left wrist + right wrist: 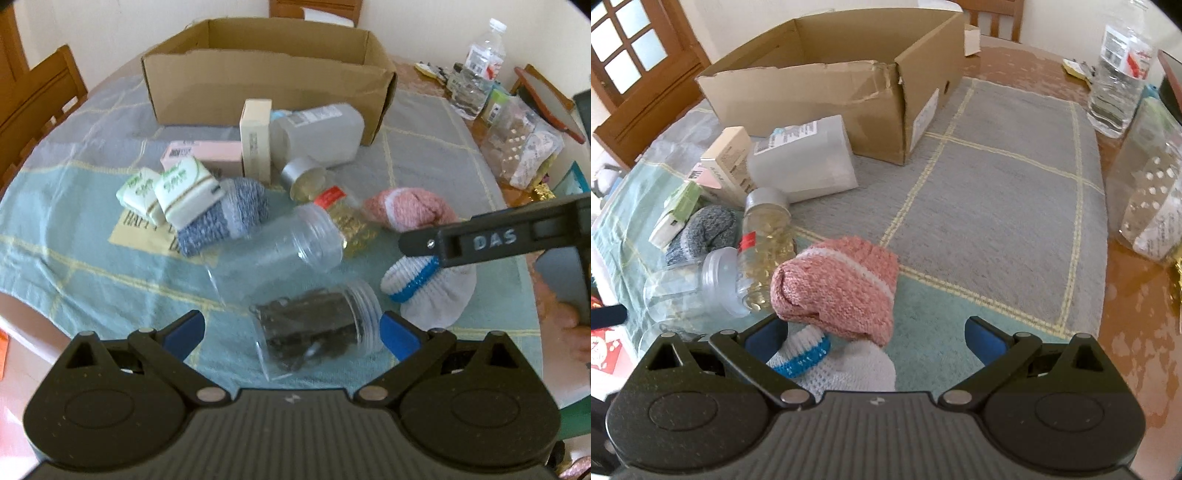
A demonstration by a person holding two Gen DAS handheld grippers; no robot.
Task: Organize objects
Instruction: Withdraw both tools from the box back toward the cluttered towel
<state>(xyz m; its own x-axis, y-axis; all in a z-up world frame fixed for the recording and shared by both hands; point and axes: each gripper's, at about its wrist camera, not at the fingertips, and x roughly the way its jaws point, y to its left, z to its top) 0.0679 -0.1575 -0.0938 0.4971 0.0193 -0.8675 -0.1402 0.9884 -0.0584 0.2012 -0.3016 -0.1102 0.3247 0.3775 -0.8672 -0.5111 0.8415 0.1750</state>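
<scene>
Socks, jars, both claws spread wide, cardboard box behind

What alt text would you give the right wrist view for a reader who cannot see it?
The open right hand-held gripper hovers over a white sock with a blue band and a pink knitted sock on a checked cloth. To the left lie jars, small boxes and a grey sock, with a cardboard box behind.

Home dining room: wooden chairs, cloth-covered table, paned wooden door.
</scene>
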